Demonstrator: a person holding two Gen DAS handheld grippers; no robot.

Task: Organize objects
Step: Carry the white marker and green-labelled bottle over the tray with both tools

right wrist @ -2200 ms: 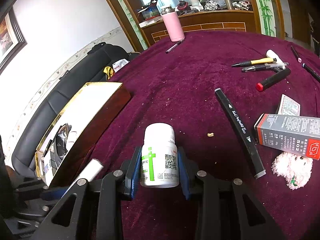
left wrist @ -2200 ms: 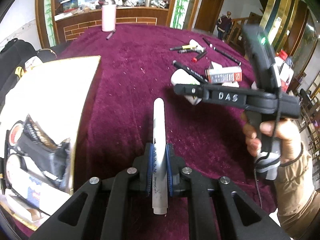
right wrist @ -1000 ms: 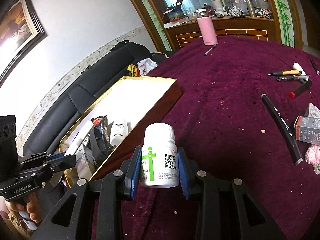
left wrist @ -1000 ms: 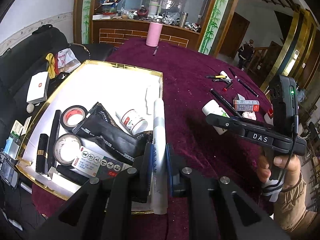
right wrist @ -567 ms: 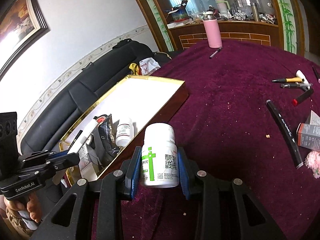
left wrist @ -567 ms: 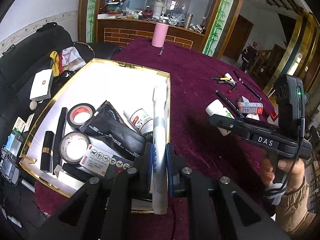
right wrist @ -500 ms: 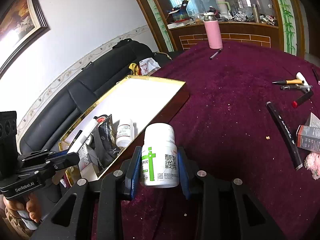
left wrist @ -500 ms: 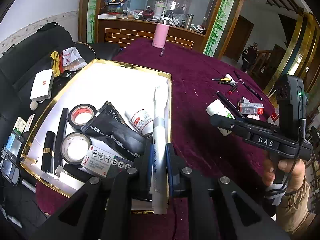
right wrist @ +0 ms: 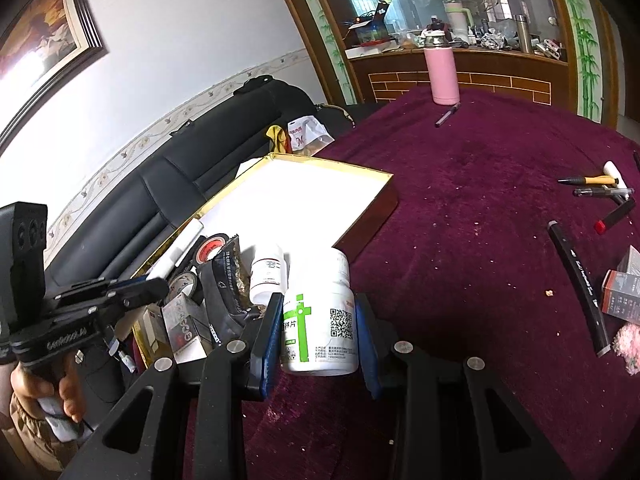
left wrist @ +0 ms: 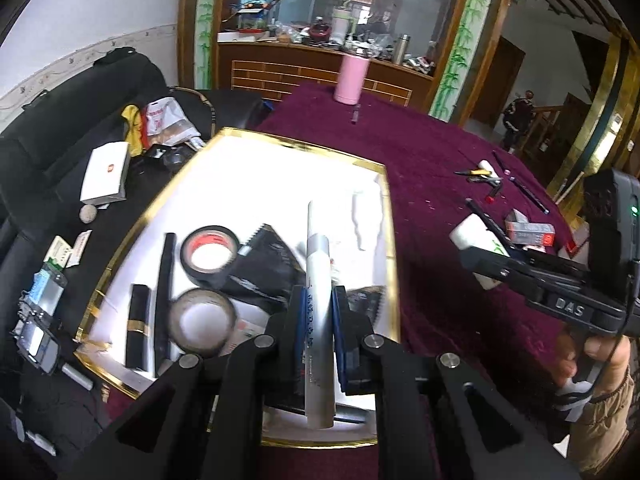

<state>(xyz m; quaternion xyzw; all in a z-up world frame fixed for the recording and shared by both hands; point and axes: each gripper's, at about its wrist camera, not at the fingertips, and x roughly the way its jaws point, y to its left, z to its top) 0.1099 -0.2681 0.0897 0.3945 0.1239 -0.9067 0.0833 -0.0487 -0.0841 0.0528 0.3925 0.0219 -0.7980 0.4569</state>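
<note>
My left gripper point(left wrist: 318, 312) is shut on a white marker pen point(left wrist: 318, 280) that points forward over the gold-rimmed box point(left wrist: 280, 142). Inside the box lie tape rolls point(left wrist: 210, 254), a black pouch point(left wrist: 264, 268) and other small items. From the right wrist view the left gripper point(right wrist: 132, 286) hangs over the box's near end point(right wrist: 320, 160), the marker point(right wrist: 180, 250) sticking out of it. Blue pads of my right gripper point(right wrist: 320, 328) are shut on a white pill bottle point(right wrist: 318, 316) with a green cross. It hovers above the purple cloth beside the box. The right gripper point(left wrist: 480, 258) shows at right in the left wrist view, bottle in its jaws.
Pens and markers point(right wrist: 592, 188), a long black marker point(right wrist: 576, 280) and a small carton point(right wrist: 620, 298) lie on the purple tablecloth at right. A pink flask point(right wrist: 442, 76) stands at the far edge. A black sofa point(left wrist: 60, 168) with boxes lies left of the table.
Both grippers have drifted toward the box with their loads. In the left wrist view the marker now reaches further over the box's contents. The bottle is nearer the box's side.
</note>
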